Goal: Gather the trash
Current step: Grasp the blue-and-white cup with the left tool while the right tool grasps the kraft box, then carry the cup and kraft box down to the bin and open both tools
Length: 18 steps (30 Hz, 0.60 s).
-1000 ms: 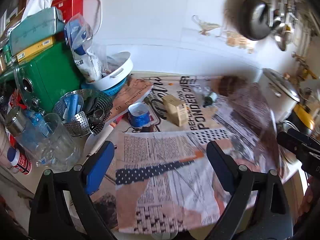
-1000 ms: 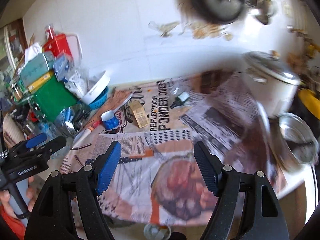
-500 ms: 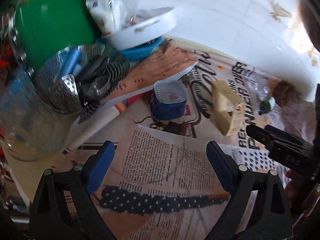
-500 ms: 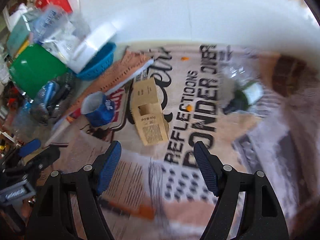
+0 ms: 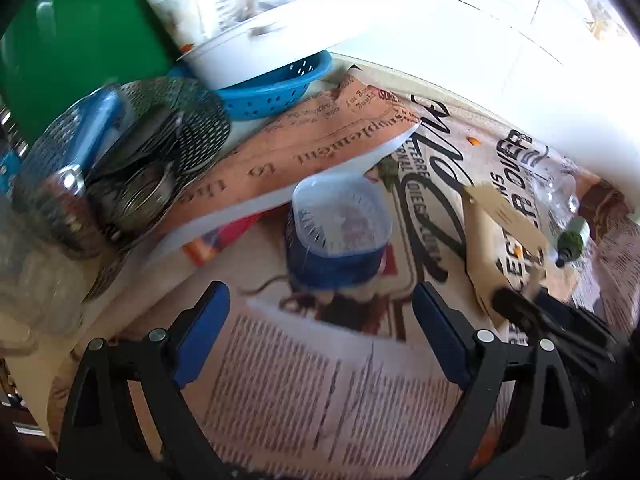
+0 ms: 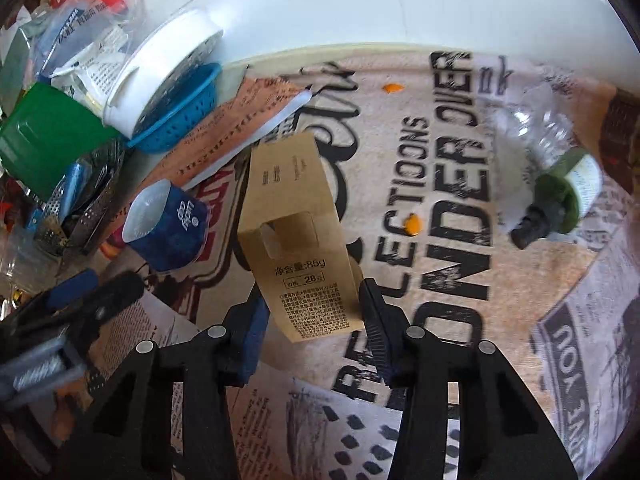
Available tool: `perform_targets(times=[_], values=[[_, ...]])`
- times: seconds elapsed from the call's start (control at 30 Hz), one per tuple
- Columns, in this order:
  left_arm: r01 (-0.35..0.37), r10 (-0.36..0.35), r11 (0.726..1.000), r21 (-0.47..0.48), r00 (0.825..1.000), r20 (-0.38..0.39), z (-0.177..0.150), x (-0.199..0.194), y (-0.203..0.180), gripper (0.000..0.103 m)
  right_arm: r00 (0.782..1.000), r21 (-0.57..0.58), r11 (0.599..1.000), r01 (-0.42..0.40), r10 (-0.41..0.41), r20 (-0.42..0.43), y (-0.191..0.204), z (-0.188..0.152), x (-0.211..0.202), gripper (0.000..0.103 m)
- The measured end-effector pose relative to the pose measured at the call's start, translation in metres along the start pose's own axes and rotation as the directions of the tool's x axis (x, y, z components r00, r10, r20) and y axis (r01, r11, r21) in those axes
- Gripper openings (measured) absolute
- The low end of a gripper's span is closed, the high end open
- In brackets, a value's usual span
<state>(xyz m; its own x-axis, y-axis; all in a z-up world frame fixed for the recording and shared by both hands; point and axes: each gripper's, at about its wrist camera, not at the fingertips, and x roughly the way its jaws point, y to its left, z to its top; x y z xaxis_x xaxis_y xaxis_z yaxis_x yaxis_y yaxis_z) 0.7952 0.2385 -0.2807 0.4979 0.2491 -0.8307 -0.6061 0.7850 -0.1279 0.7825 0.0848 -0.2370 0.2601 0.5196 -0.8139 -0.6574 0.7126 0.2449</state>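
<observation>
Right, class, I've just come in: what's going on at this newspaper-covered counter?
A person with a gripper in each hand is collecting trash. The right gripper has just been closing, its jaws around the near end of the brown cardboard box. The left gripper hangs open just short of the blue cup. A crushed plastic bottle lies untouched.

Tan carton (image 6: 296, 240) lying flat on newsprint; blue cup (image 6: 168, 226) beside, tipped.

Right gripper (image 6: 314, 322), jaws just closing around a brown carton (image 6: 298, 240) lying on newspaper (image 6: 440, 216); blue cup (image 6: 168, 228) beside.
</observation>
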Motion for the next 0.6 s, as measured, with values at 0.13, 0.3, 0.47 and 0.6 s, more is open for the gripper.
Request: perform_targets(times=[0.13, 0.3, 0.47, 0.6], values=[[-0.02, 0.02, 1.0, 0.004, 1.0, 0.011, 0.012, 0.012, -0.003, 0.085, 0.999, 0.014, 1.0, 0.018, -0.019, 0.032, -0.008, -0.008, -0.017, 0.038], [-0.015, 0.015, 1.0, -0.02, 1.0, 0.007, 0.025, 0.026, -0.003, 0.079, 0.998, 0.039, 0.998, 0.043, -0.045, 0.042, -0.021, -0.021, -0.037, 0.038], [-0.02, 0.019, 0.999, -0.038, 1.0, -0.006, 0.03, 0.036, -0.003, 0.063, 0.996, 0.06, 0.996, 0.066, -0.069, 0.054, -0.028, -0.03, -0.056, 0.038], [0.007, -0.006, 1.0, -0.022, 1.0, 0.027, 0.023, 0.015, -0.003, 0.062, 0.995, 0.084, 0.994, 0.069, -0.075, 0.07, -0.028, -0.037, -0.073, 0.038]])
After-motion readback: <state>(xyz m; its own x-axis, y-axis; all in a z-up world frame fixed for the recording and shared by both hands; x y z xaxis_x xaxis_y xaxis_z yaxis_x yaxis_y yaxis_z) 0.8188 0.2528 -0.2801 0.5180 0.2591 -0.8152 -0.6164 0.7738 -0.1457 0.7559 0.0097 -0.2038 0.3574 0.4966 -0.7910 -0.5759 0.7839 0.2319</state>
